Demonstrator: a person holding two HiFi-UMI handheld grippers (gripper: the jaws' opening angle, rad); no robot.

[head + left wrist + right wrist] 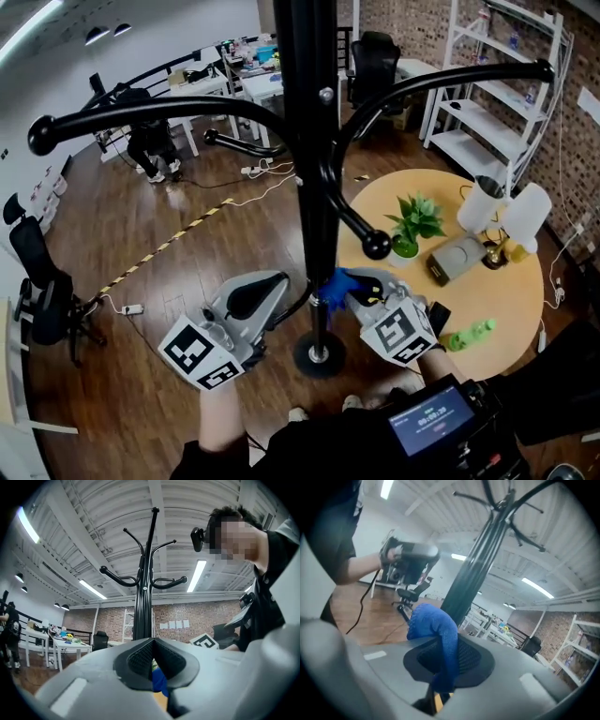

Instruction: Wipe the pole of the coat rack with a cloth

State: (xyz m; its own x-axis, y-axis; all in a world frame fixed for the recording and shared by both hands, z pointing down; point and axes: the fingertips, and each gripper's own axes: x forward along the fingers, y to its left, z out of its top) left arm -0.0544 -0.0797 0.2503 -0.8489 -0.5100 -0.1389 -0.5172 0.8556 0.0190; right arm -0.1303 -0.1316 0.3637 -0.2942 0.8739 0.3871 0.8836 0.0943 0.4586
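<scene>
No word or brand can be read. A row of light digits, like a timer, is shown on a dark screen [431, 414] at the bottom edge of the head view, too small to be read for sure. Black-and-white square code markers, without letters, are carried by the left cube [199, 354] and the right cube [398, 330]. Print on the sheets [173, 625] on the brick wall [206, 618] is not legible.

The pole [314, 187] stands between the left gripper [272, 286] and right gripper [354, 289]. The cloth [335, 286] sits just right of it
</scene>
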